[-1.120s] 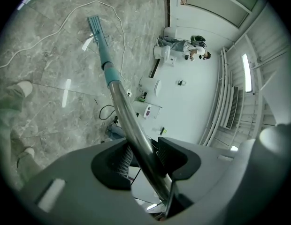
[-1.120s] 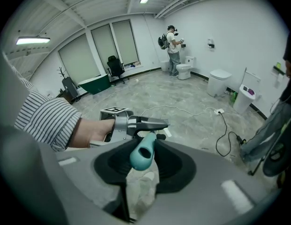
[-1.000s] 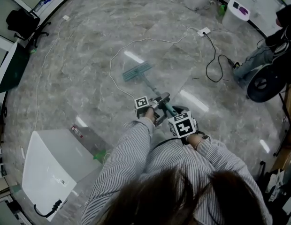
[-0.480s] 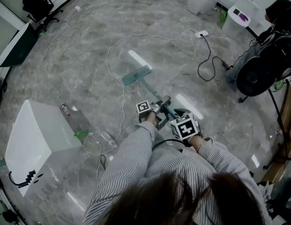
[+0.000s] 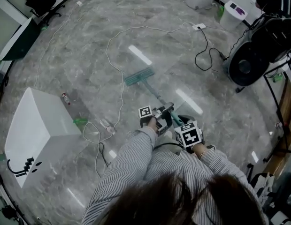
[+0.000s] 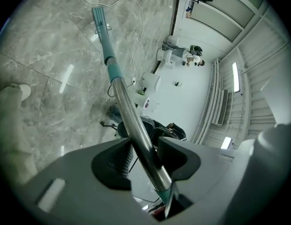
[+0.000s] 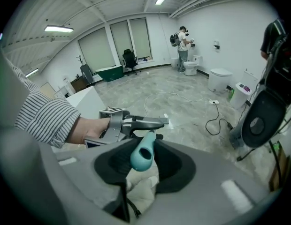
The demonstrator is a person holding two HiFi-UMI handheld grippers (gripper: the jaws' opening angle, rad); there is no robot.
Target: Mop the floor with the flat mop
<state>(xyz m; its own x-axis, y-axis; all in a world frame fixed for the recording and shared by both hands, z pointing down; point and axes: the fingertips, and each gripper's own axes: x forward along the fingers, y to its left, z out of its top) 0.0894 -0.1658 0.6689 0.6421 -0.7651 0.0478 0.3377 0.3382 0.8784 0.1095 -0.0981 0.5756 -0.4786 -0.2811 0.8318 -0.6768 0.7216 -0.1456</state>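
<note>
The flat mop has a teal head [image 5: 139,76] lying flat on the grey marble floor, and a metal-and-teal handle [image 5: 158,98] slanting back towards me. My left gripper [image 5: 160,116] is shut on the handle's metal shaft [image 6: 136,128]; the head [image 6: 99,18] shows far down the shaft. Just behind it, my right gripper [image 5: 179,122] is shut on the handle's teal end grip [image 7: 143,151]. In the right gripper view the left gripper [image 7: 145,123] and a striped sleeve sit straight ahead.
A white cable [image 5: 115,69] snakes over the floor left of the mop head, a black cable [image 5: 204,55] to its right. A white box [image 5: 30,135] stands at left, a black fan [image 5: 246,62] at right, a person [image 7: 183,43] by the far wall.
The view has swung, so the white box and the fan sit further into the frame. The mop head stays flat on the floor and both grippers keep their hold on the handle.
</note>
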